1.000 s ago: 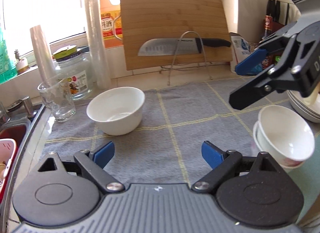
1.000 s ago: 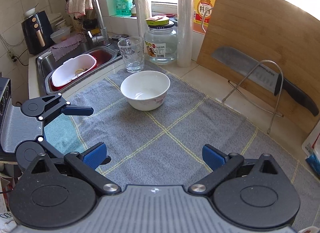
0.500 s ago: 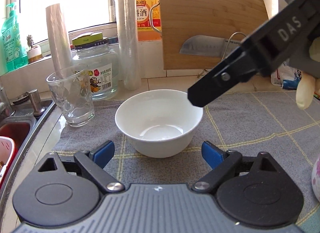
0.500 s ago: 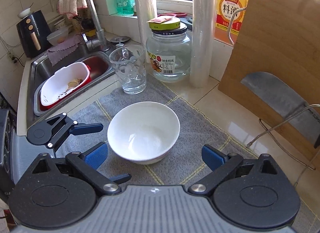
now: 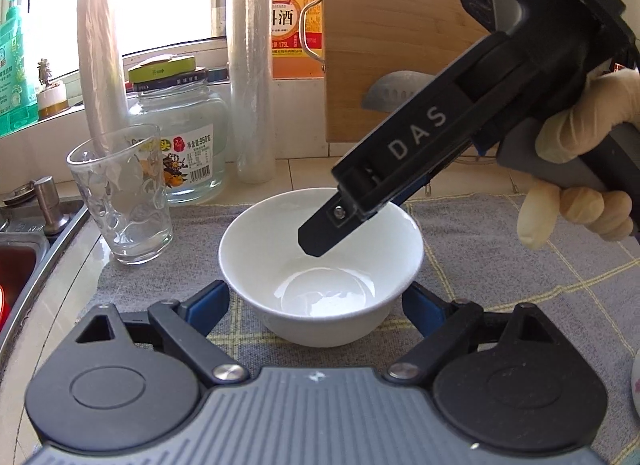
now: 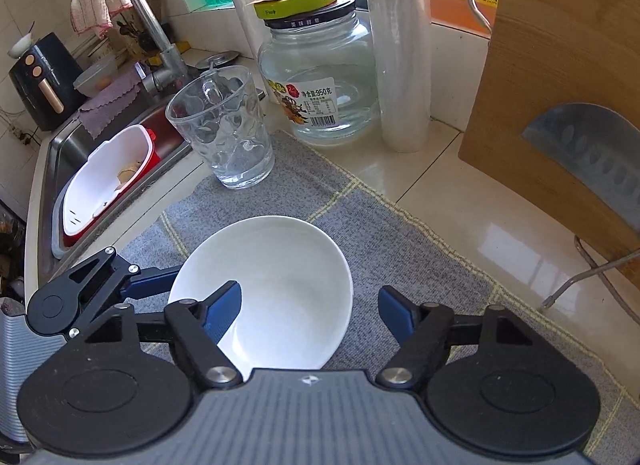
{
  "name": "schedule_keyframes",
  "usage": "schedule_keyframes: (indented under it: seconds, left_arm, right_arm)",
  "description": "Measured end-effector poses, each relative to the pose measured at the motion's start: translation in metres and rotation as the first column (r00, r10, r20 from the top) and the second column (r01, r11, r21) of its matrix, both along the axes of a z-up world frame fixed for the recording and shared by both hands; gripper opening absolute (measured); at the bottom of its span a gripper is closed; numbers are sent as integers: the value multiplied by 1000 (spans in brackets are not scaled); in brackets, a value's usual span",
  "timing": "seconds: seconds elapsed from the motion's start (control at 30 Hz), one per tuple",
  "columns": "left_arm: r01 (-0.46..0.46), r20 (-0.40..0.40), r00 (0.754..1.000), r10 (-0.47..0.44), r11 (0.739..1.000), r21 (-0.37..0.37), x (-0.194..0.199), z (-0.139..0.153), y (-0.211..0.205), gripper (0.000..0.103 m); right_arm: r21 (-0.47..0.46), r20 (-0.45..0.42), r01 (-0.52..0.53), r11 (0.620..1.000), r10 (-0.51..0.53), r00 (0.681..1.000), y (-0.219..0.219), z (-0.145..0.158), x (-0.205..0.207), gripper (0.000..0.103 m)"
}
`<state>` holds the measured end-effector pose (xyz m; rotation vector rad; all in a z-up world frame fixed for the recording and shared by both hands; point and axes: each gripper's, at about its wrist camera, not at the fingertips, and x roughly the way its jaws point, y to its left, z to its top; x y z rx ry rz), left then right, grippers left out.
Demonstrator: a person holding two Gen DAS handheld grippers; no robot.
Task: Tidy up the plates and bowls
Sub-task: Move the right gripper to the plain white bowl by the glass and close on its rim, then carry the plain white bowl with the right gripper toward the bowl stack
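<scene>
Upright on the grey mat (image 5: 500,265): the white bowl (image 5: 328,297), empty, near the mat's sink-side end. Just beyond it a glass (image 5: 120,201) on the mat's corner, then a jar (image 5: 184,137) and a film roll (image 5: 250,65) on the bare counter.

Flanking the bowl low on both sides: the left gripper (image 5: 320,301), its blue pads (image 5: 212,301) at the outer wall and seemingly in contact. Has just been closing, bowl between the jaws. Cannot tell whether the pads press.

Reaching down over the bowl from the right: the right gripper (image 6: 310,305), held by a gloved hand (image 5: 580,169). Straddles the near rim, one pad (image 6: 224,305) inside the bowl, the other outside and clear of the wall. Has just been narrowing sharply, rim between the jaws, not yet clamped.

Behind, against the wall: a board (image 5: 380,45) with a knife (image 6: 592,153) in front of it.
</scene>
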<state>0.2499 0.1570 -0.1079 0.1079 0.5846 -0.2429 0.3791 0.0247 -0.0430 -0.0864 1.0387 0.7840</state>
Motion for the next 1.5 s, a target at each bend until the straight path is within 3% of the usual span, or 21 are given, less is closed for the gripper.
schedule_keyframes:
  seconds: [0.33, 0.8, 1.1, 1.5]
  left_arm:
    - [20, 4, 1000, -20, 1000, -3, 1, -1, 0, 91]
    - [44, -22, 999, -43, 998, 37, -12, 14, -9, 91]
    - [95, -6, 995, -95, 991, 97, -50, 36, -32, 91]
    - [161, -6, 987, -161, 984, 74, -103, 60, -62, 91]
  right_arm:
    - [42, -26, -10, 999, 11, 1000, 5, -6, 5, 58]
    - [46, -16, -8, 999, 9, 1000, -4, 11, -18, 58]
    - [55, -16, 5, 998, -4, 1000, -28, 39, -61, 58]
    - [62, -4, 34, 998, -33, 999, -70, 67, -120, 60]
